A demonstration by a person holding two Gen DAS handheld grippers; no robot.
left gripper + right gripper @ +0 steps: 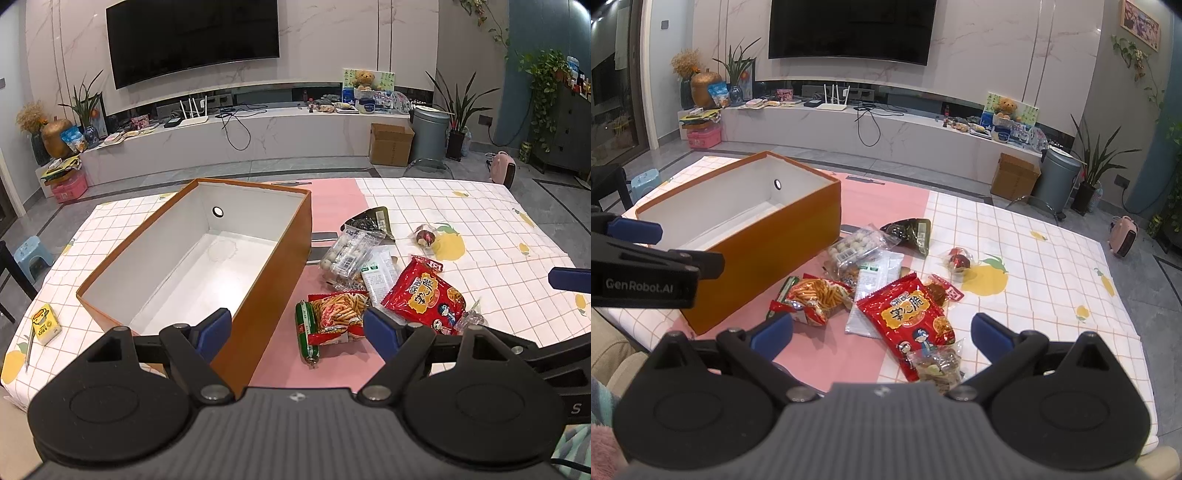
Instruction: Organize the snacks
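Nearest the right tongs (882,334), spread wide and holding nothing, a red crisp packet (911,321) is lying on the desk (1052,280) among loose snacks beside the empty orange box (266,266). Left tongs (297,330) are hovering equally wide and bare. That packet is probably light, crinkly and slippery; pinching a sealed edge seems safest.

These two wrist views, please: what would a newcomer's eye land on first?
The big orange box stands open and empty on the table's left side. To its right lies a heap of snacks, the red bag brightest. Both the left gripper and right gripper hover open.
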